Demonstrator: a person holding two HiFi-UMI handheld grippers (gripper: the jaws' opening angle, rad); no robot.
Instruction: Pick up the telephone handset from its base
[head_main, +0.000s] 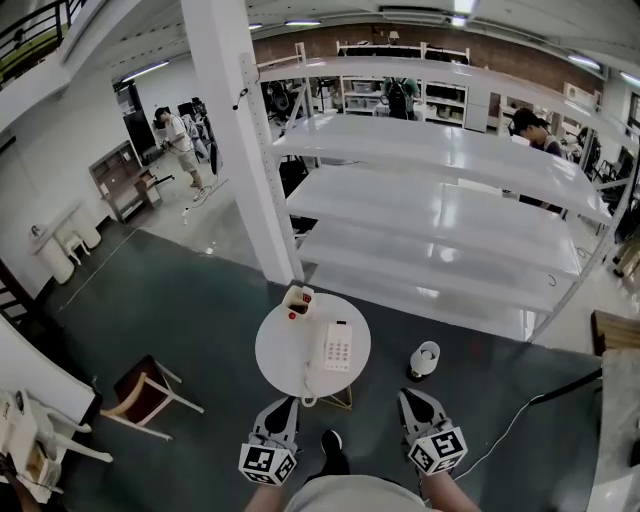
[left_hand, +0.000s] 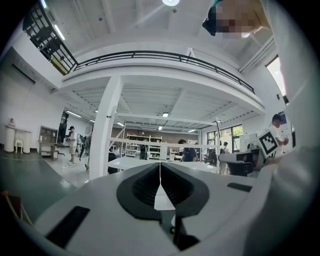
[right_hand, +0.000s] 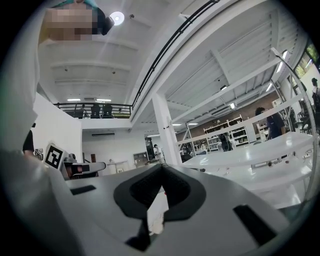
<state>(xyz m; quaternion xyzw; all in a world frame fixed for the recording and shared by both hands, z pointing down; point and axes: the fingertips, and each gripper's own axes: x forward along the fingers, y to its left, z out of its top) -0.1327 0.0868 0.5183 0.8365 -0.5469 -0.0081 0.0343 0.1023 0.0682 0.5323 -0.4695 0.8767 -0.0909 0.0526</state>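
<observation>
- Currently, left gripper has jaws together, empty.
- Right gripper likewise: jaws together, empty.
- Handset lies on its telephone base, atop round table.

White shelving, dark green floor

Right tongs tight together, empty.

The phone's keys are too small to be read; so is the box at the counter's eleven o'clock.
</observation>
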